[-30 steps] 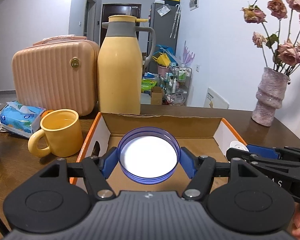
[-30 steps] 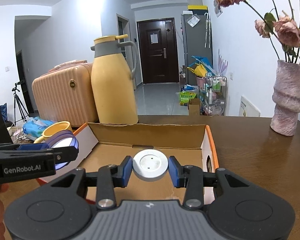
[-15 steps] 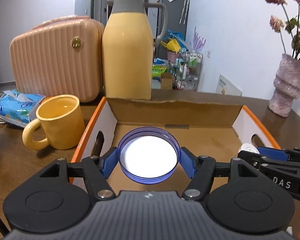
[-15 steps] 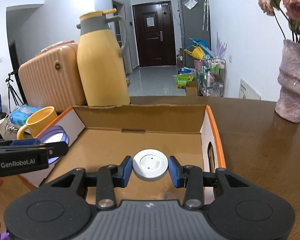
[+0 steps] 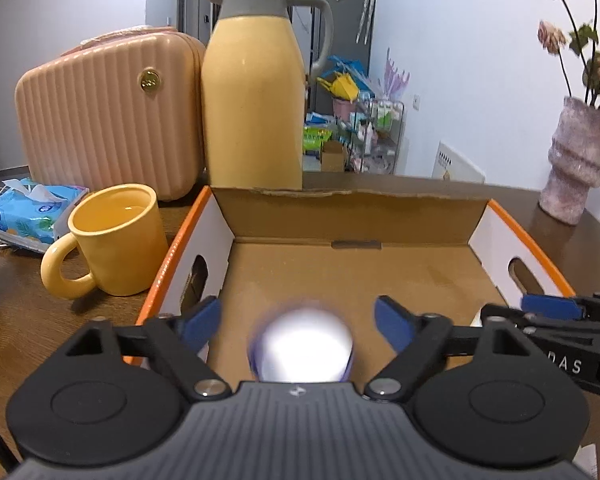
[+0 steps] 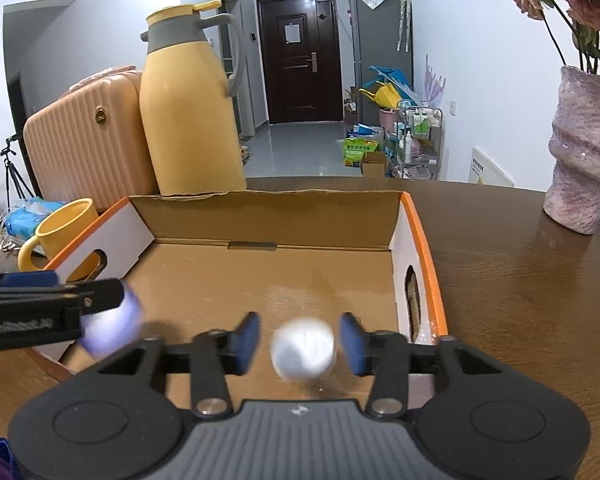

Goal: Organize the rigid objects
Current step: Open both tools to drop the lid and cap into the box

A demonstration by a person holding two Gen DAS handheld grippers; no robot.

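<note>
On the tabletop (image 6: pixel 500 280) the cardboard box (image 5: pixel 352 216) takes both blurred pieces: under the wide-spread left tool (image 5: pixel 296 320) a blue-rimmed lid (image 5: pixel 302 344), under the wide-spread right tool (image 6: pixel 300 336) a white disc (image 6: pixel 303 347), each probably light, stiff, best pinched across its rim.

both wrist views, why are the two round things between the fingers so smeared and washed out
Left wrist view: the purple-rimmed disc is motion-blurred and overexposed white between the open left gripper, while the cardboard box stays sharp. Right wrist view: the white disc smears likewise inside the open right gripper.
</note>
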